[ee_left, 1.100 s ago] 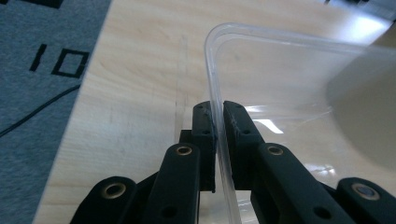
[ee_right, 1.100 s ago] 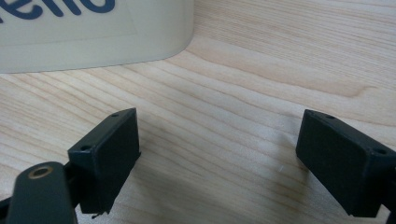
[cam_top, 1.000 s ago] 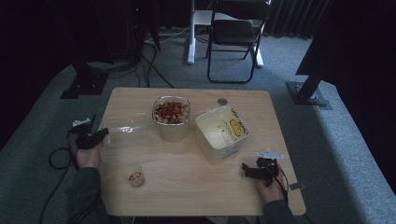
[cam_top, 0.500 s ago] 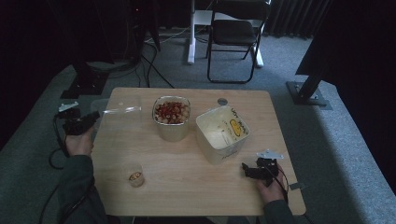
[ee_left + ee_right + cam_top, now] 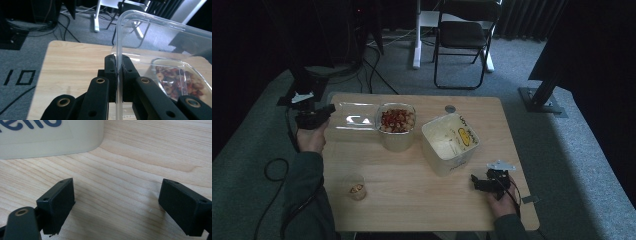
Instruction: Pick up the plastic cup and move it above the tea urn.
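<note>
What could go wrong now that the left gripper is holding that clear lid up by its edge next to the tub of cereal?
1. The left gripper pinches only the thin rim of the clear lid, so the lid could twist or slip out.
2. The lid hangs close beside the open clear tub of cereal; a swing might knock the tub and spill it.
3. The right gripper rests open on the table, apart from the cream tub, so nothing steadies either tub.
</note>
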Tool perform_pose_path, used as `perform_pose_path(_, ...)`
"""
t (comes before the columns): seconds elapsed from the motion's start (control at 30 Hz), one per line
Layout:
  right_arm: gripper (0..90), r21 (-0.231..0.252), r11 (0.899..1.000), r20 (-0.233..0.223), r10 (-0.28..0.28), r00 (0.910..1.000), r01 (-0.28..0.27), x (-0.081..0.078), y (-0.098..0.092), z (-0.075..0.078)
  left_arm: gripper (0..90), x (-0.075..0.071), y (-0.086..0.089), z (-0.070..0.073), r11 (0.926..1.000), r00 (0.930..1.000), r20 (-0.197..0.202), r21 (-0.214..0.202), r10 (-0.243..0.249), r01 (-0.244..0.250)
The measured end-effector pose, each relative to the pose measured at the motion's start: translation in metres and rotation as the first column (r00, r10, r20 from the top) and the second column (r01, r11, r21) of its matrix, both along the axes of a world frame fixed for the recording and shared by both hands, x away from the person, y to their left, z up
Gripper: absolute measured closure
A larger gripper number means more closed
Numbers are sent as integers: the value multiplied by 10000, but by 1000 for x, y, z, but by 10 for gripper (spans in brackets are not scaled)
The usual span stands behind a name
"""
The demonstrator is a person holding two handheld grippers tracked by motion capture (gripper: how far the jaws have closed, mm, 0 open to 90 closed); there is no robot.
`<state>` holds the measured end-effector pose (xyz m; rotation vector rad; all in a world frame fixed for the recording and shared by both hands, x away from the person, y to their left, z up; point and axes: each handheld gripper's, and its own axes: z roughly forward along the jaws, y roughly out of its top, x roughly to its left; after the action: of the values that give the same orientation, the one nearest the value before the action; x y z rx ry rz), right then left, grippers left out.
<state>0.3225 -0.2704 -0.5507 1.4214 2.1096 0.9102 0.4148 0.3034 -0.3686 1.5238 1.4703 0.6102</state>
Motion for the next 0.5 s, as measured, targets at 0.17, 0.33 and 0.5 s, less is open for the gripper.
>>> perform_pose_path(0.17, 130, 5, 10000, -3, -4, 10000, 4, 0, 0, 0, 866, 5, -19, 12, 9993, 9991, 190, 15, -376, 375)
perform_pose_path(0.33, 130, 1, 10000, 0, -2, 10000, 2, 0, 0, 0, 865, 9, -43, 28, 9962, 9957, 322, 94, -865, 863)
perform_pose_path(0.5, 130, 3, 10000, -2, -1, 10000, 1, 0, 0, 0, 865, 16, -69, 48, 9902, 9897, 403, 316, -1375, 1363)
